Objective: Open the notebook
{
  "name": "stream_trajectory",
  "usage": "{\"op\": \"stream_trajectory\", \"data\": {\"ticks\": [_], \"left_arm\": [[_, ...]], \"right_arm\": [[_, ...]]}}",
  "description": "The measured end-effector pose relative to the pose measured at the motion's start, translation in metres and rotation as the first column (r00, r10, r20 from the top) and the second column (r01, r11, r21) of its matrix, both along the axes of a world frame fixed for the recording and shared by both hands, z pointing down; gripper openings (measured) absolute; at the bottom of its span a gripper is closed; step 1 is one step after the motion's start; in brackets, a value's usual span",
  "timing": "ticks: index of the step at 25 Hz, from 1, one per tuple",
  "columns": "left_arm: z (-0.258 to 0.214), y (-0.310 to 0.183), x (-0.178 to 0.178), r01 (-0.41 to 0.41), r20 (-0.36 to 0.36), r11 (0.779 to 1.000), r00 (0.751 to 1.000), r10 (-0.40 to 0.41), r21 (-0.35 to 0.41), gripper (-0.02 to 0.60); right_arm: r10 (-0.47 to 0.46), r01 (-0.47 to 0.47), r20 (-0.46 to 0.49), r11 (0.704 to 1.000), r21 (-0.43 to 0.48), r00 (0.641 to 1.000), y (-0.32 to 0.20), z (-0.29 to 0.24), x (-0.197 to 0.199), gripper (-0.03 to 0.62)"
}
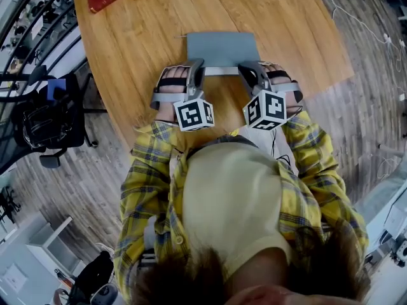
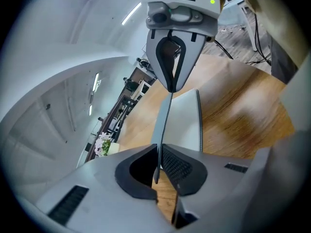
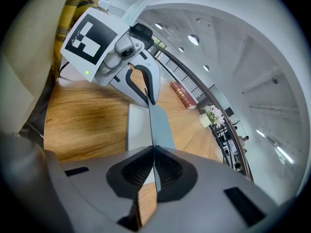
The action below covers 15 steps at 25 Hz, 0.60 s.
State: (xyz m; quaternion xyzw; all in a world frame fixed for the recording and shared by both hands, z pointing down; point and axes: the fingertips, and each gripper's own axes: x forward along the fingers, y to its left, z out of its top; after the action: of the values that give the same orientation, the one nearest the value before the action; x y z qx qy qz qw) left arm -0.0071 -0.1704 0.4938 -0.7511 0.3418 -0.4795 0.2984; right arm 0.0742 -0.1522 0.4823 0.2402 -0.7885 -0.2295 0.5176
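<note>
Nearest, left gripper [image 2: 159, 154] and right gripper [image 3: 153, 154] each pinch the grey notebook cover [image 1: 222, 48] at 12 o'clock; uneven lifting could crease it or let it slip.

This looks like an open-plan office or lab workspace. A black swivel chair [image 1: 48, 116] stands on the plank floor [image 1: 70, 189] left of a large wooden table [image 1: 127, 62]. Loose cables [image 1: 362, 21] trail over the floor at far right, and white cabinets [image 1: 48, 243] stand near left. Overhead, a curved white ceiling carries round lights [image 3: 193, 39] and strip lights [image 2: 131, 14]. Crowded shelving [image 1: 32, 11] lines the far left.
</note>
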Motion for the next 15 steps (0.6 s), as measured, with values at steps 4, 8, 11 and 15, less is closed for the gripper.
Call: {"op": "stream_trajectory", "data": {"ticks": [4,8,11,15], "left_arm": [[-0.003,0.004,0.005,-0.031,0.012,0.999,0.999,0.031,-0.029,0.018],[-0.009,0.006,0.004,-0.004,-0.002,0.993,1.0,0.004,-0.114,0.018],[-0.012,0.009,0.005,0.021,-0.017,0.984,1.0,-0.024,-0.177,0.018],[-0.016,0.012,0.005,0.044,-0.029,0.968,0.998,-0.052,-0.247,0.018]], "right_arm": [[0.0,0.0,0.004,0.999,0.037,1.0,-0.001,-0.007,0.004,0.072],[-0.015,0.014,0.006,0.994,0.105,1.0,-0.004,-0.015,0.004,0.072],[-0.002,-0.004,0.044,0.99,0.142,0.999,-0.004,-0.021,0.006,0.072],[0.023,-0.044,0.124,0.984,0.175,0.992,-0.001,-0.031,0.008,0.072]]}}
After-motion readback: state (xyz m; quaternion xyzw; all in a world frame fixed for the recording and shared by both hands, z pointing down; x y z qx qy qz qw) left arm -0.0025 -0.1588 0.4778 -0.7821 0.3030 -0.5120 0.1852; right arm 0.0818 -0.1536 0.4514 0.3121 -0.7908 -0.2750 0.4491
